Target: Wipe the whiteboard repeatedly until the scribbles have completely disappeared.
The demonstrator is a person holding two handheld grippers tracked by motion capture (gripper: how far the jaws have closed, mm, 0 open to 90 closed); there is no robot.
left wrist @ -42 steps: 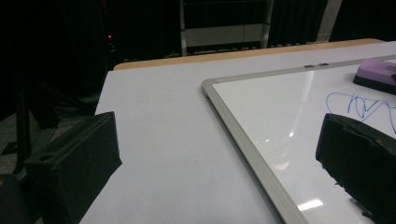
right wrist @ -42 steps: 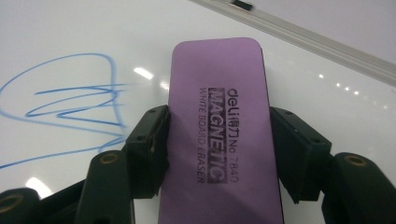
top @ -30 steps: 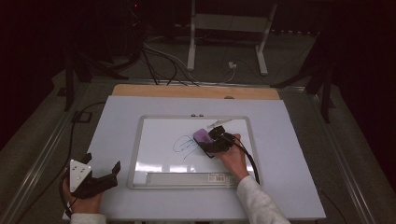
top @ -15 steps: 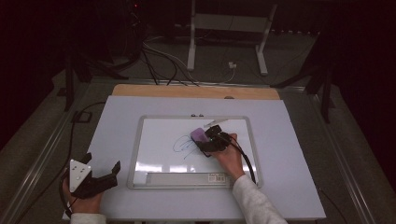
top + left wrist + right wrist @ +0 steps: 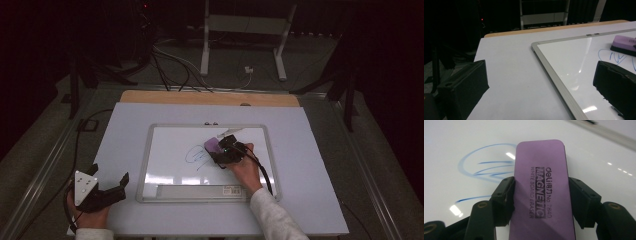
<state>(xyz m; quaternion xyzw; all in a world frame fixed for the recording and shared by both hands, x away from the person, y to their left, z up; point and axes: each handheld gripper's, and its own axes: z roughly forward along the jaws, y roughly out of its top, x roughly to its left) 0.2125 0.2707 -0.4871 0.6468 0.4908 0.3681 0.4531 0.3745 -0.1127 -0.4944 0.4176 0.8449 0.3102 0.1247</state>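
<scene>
**Eraser on the board, scribble mostly still there**

The right hand-held gripper (image 5: 541,202) has its two black jaws pinching a purple eraser (image 5: 541,187) by its long sides, somewhat behind its middle, with the printed top face up and the front half reaching out past the jaws. From the high view the eraser (image 5: 214,145) sits low over the whiteboard (image 5: 165,145), at the right edge of a blue scribble (image 5: 196,155); whether the felt is actually pressing the surface I cannot tell. Going by that, I judge this a wiping job barely begun: the looped outline and the strokes inside it look whole on the left of the eraser, and a separate short blue line lies nearer the person. What is left seems to be nearly all of the ink.

The eraser is a flat, round-cornered block, matte purple, stamped "MAGNETIC WHITE BOARD ERASER", with a darker layer underneath seen from the left gripper view (image 5: 624,45).

The left hand-held gripper (image 5: 102,192) rests on the bench (image 5: 125,120) off the board's near-left corner, jaws spread, holding nothing.
</scene>
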